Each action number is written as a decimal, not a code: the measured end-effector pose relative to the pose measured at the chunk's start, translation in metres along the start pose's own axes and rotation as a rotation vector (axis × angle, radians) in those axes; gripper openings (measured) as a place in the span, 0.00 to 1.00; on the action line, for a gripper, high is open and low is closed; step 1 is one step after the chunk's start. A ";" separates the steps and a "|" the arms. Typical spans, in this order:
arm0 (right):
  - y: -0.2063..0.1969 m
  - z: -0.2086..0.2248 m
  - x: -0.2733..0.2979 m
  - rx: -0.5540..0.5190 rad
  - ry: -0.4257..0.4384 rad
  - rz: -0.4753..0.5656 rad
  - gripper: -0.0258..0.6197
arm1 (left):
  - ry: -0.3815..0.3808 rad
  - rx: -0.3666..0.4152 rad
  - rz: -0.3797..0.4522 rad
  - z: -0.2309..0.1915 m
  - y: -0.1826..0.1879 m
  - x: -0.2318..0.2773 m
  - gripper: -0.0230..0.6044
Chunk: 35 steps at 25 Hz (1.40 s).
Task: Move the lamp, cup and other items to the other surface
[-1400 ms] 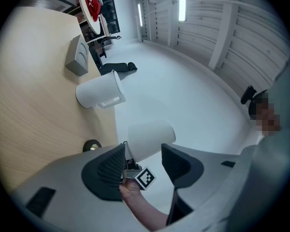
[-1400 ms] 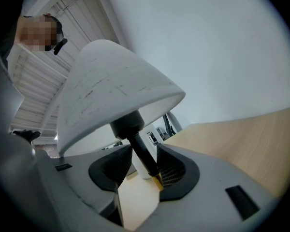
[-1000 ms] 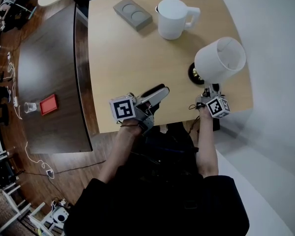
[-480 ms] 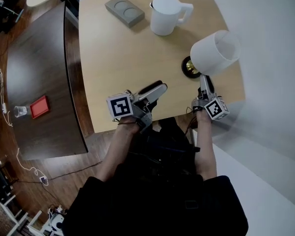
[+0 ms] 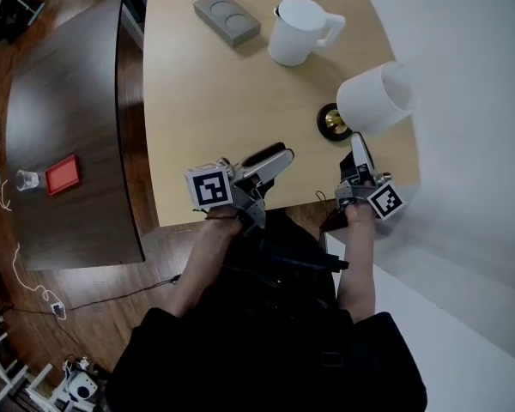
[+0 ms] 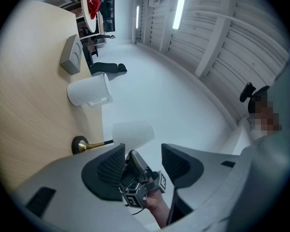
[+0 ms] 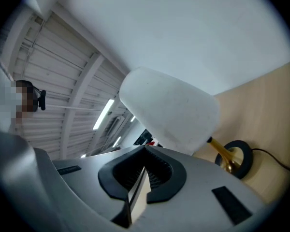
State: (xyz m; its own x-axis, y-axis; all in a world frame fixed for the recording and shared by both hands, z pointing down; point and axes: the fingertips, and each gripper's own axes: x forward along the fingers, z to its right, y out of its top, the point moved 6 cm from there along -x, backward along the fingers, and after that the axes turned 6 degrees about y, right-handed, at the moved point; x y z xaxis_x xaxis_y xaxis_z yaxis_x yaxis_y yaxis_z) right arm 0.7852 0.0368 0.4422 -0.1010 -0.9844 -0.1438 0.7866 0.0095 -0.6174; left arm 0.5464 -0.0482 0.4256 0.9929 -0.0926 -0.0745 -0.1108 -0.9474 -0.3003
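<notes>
The pale desk [image 5: 206,101] fills the head view, with a dark desk [image 5: 69,101] at its 9 o'clock. The lamp [image 5: 373,99] stands at the pale desk's 3 o'clock, its white shade above a dark-rimmed brass base. The white cup [image 5: 293,31] sits at 1 o'clock and the grey block [image 5: 227,18] at 11. The left gripper [image 5: 270,163] hovers at 6 o'clock, fingers released and empty. The right gripper [image 5: 358,144], at the lamp's 6 o'clock, has just clenched its fingers with nothing between them.
</notes>
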 end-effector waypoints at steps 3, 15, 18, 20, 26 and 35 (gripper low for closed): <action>0.009 -0.022 0.010 0.018 0.083 -0.011 0.05 | 0.006 0.027 0.037 0.011 0.002 -0.007 0.41; 0.024 -0.061 0.011 0.115 0.292 -0.129 0.05 | 0.079 0.097 0.190 0.042 -0.033 -0.023 0.41; 0.021 -0.057 0.005 0.141 0.324 -0.151 0.05 | 0.101 0.121 0.214 0.045 -0.046 -0.025 0.41; 0.015 -0.055 0.004 0.161 0.350 -0.174 0.05 | 0.123 0.130 0.240 0.045 -0.052 -0.029 0.41; -0.009 -0.079 -0.007 0.207 0.446 -0.262 0.05 | 0.174 0.140 0.331 0.059 -0.090 -0.060 0.41; -0.075 -0.130 -0.034 0.245 0.560 -0.423 0.05 | 0.212 0.168 0.473 0.082 -0.154 -0.129 0.41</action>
State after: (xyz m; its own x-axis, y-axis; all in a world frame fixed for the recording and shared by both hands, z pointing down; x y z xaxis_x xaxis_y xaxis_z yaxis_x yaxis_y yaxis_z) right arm 0.6510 0.0928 0.3928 -0.6692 -0.6578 -0.3457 0.7186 -0.4545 -0.5264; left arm 0.4321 0.1347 0.4037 0.8178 -0.5733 -0.0503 -0.5360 -0.7268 -0.4295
